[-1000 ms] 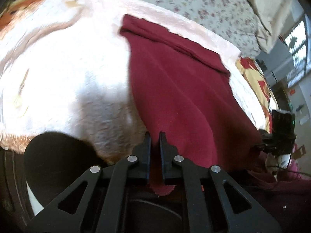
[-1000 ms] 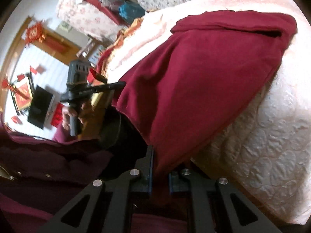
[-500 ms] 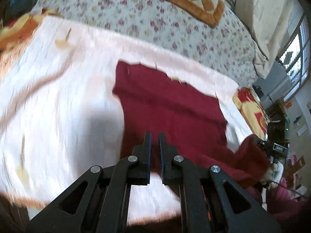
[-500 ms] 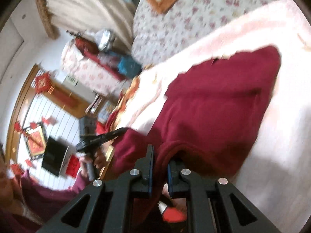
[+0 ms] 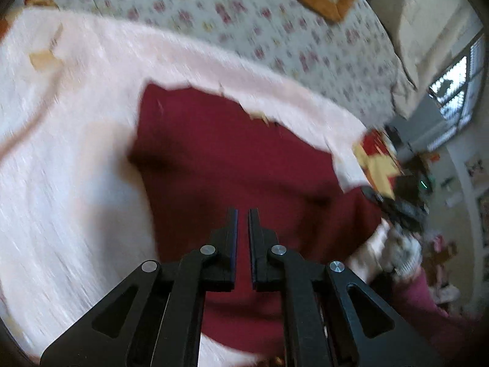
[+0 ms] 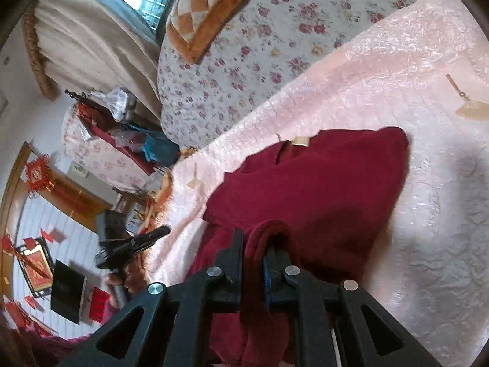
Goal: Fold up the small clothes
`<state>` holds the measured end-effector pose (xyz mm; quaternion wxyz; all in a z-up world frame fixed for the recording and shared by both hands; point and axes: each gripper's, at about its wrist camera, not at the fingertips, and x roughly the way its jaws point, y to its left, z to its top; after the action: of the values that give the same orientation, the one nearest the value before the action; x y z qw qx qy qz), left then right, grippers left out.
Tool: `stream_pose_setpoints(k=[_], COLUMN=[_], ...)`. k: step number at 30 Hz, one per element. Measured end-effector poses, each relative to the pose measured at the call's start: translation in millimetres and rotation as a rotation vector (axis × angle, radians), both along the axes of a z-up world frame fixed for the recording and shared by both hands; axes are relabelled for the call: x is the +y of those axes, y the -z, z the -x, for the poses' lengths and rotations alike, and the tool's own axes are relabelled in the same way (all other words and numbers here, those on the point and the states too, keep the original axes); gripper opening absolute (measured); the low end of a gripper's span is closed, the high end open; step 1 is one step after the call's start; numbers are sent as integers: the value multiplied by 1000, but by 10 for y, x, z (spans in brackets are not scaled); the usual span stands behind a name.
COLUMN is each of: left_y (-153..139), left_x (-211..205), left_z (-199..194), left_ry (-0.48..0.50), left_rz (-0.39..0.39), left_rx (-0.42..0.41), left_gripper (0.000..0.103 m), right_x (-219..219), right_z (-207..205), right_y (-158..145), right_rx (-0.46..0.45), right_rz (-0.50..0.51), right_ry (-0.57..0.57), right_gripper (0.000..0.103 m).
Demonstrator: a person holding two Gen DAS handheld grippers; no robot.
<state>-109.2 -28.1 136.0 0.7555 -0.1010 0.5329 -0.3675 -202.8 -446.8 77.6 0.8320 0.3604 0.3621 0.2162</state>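
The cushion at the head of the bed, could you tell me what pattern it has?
An orange-and-cream checkerboard with an orange border; the cushion shows best in the right wrist view.

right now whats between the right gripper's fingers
In the right wrist view, a bunched fold of the dark red garment fills the gap in the right gripper.

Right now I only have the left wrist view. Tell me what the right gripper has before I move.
Observer: The right gripper is shut on a doubled-over edge of the maroon garment, which loops up between its fingers.
Operator: Report my left gripper as seen from that side.
Observer: The left gripper hangs to the left of the garment, apart from it, by the pink bedspread's edge. No cloth shows in it.
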Motion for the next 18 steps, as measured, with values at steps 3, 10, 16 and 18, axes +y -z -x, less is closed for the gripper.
stream_pose_setpoints(k=[3, 10, 16, 18], left_y=[60, 365, 577, 640], left_x=[97, 354, 111, -25], left_z=[306, 1019, 1330, 1344], left_ry=[-8, -50, 0, 1], left_rz=[3, -31, -109, -144], left_rx=[47, 169, 160, 140], left_gripper=[60, 69, 69, 69], right_x=[5, 120, 126, 127], right_z=[-2, 46, 75, 76], right_y=[45, 36, 74, 91], right_rx=[8, 0, 12, 17], right_rz=[-24, 0, 6, -1], right_ry=[-4, -55, -57, -51], right_gripper=[10, 10, 11, 11])
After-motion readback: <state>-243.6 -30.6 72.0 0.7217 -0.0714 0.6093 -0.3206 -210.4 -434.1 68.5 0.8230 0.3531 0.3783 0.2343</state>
